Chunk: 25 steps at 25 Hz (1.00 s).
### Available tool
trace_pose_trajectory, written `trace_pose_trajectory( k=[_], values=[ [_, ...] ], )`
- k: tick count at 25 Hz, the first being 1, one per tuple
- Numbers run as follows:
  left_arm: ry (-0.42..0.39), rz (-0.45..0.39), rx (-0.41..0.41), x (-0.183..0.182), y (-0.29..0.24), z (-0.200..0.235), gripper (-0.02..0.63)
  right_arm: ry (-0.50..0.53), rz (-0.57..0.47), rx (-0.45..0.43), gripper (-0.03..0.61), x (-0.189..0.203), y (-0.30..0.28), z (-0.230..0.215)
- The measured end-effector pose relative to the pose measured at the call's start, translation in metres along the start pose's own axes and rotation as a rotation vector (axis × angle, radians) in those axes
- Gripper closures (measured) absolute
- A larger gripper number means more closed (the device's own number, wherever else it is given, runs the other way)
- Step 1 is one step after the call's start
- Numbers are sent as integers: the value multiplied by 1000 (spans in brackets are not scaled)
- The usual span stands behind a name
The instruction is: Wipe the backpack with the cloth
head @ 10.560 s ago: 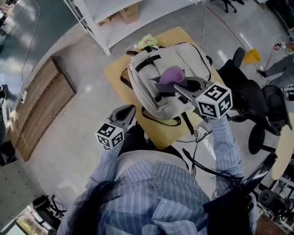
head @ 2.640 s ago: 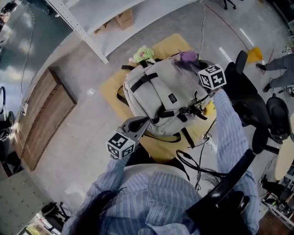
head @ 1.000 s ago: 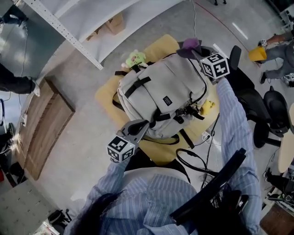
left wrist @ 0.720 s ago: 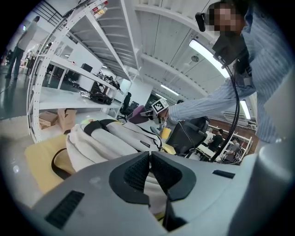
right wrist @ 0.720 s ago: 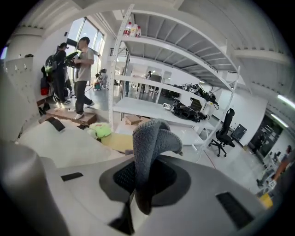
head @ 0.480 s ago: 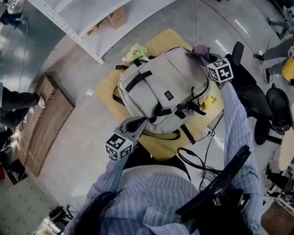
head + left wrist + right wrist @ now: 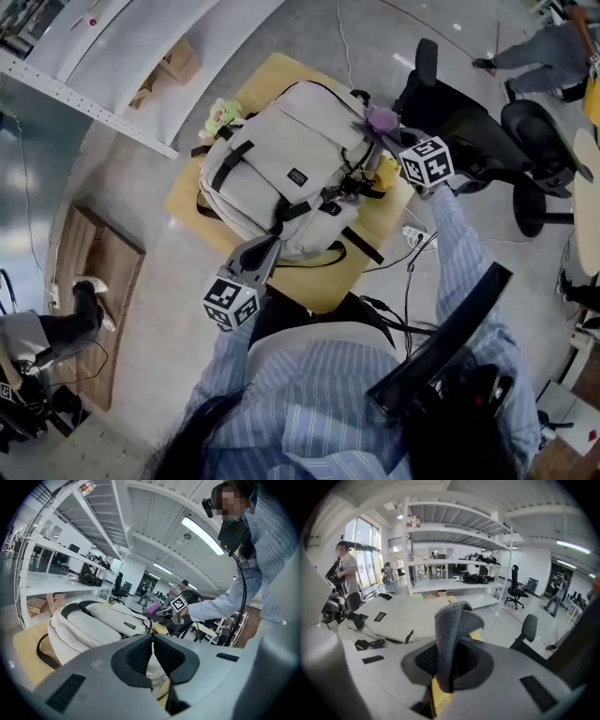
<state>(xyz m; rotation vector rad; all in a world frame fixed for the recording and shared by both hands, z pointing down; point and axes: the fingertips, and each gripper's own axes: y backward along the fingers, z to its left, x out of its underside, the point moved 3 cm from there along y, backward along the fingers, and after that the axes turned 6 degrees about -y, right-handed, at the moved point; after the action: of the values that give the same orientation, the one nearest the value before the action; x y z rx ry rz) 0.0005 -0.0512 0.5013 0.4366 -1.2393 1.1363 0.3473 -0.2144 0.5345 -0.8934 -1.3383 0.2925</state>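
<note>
Yellow rounded-corner table (image 7: 314,281), smooth top. Backpack (image 7: 281,159) lies flat on it and covers most of it: light grey woven fabric, puffy, with black webbing straps, buckles and a small black label. Black office chair (image 7: 469,122) just beside the table's far right. Left gripper (image 7: 270,246) sits at the backpack's near edge, ribbed fingers (image 7: 140,656) pressed together with nothing between them; contact with the bag unclear. Right gripper (image 7: 389,133) is at the backpack's far right corner, fingers (image 7: 471,660) pinching the cloth (image 7: 382,118), a purple, nubby terry piece folded into an upright flap. Fuzzy green plush toy (image 7: 221,114) by the backpack's far left corner.
</note>
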Motion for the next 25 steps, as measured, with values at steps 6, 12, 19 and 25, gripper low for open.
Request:
trace_pose_trajectory(
  k=[6, 12, 19, 25],
  values=[
    [-9, -17, -43, 3, 6, -19, 598, -92, 6, -26, 537, 60, 39, 22],
    [1, -39, -111, 12, 18, -51, 598, -94, -23, -67, 537, 86, 65, 45],
    [36, -23, -175, 38, 38, -84, 597, -171, -147, -123, 537, 96, 110, 86],
    [40, -36, -174, 41, 50, -76, 598, -253, -184, -119, 537, 124, 140, 133]
  ],
)
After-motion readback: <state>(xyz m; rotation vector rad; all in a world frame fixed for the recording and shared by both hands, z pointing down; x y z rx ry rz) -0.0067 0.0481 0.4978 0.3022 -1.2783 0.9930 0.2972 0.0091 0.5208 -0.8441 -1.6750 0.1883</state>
